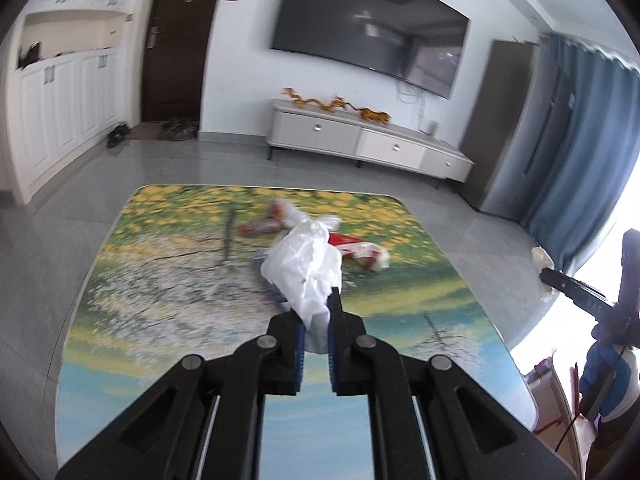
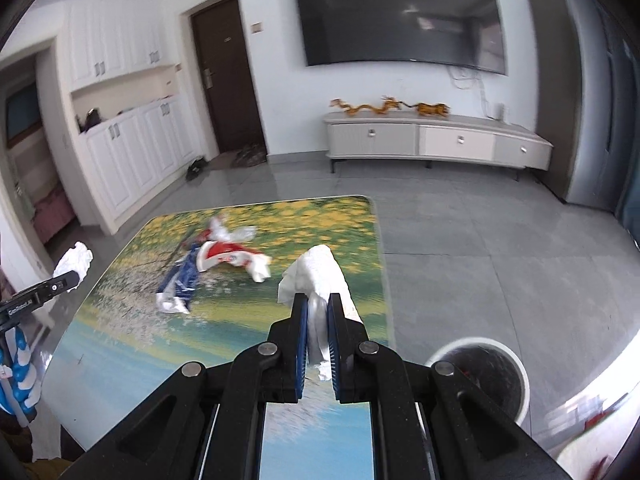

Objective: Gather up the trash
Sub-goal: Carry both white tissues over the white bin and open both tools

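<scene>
Between both grippers' fingers we are clamping tissues (image 1: 308,276) (image 2: 318,276); next, carrying them to the bin (image 2: 478,380) right of the right gripper (image 2: 319,336).

Both cameras sit low behind their own fingers and look forward over the table (image 1: 168,280) toward the wall with the television (image 1: 368,28). The left wrist view hangs over the table's near edge, about mid-width, close above the top, and is rolled so the television slopes. The right wrist view looks from the table's right near corner (image 2: 240,320), close above it. Both views share the tabletop, the television and the low cabinet (image 2: 440,140) under the television. Each view catches the other gripper at its edge: the right gripper (image 1: 560,280) right of the table, the left gripper (image 2: 60,284) left of it.
</scene>
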The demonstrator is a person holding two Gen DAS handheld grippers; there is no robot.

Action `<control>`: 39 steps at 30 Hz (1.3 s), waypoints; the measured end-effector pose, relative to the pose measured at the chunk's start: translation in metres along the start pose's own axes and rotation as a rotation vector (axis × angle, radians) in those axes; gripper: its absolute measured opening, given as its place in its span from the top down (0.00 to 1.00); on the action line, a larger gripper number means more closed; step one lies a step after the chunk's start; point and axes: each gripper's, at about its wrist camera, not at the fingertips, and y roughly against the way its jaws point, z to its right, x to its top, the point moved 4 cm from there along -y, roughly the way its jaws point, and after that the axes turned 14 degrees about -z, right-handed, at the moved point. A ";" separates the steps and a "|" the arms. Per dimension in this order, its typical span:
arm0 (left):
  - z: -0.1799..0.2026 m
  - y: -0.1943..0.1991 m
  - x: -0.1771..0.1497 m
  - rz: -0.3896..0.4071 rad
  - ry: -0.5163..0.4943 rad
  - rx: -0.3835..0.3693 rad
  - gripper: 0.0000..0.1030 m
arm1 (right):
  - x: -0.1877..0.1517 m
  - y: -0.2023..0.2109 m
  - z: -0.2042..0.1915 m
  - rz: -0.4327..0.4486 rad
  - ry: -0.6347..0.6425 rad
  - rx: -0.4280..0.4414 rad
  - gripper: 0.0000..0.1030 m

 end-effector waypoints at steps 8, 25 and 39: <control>0.087 -0.031 0.016 -0.078 -0.176 -0.053 0.92 | -0.031 0.010 0.083 0.009 -0.169 -0.043 0.91; 0.307 -0.152 0.018 -0.295 -0.567 -0.179 0.92 | -0.096 -0.020 0.201 -0.066 -0.406 -0.073 0.91; 0.388 -0.274 0.007 -0.511 -0.599 -0.177 0.92 | -0.091 -0.054 0.251 -0.151 -0.493 -0.062 0.90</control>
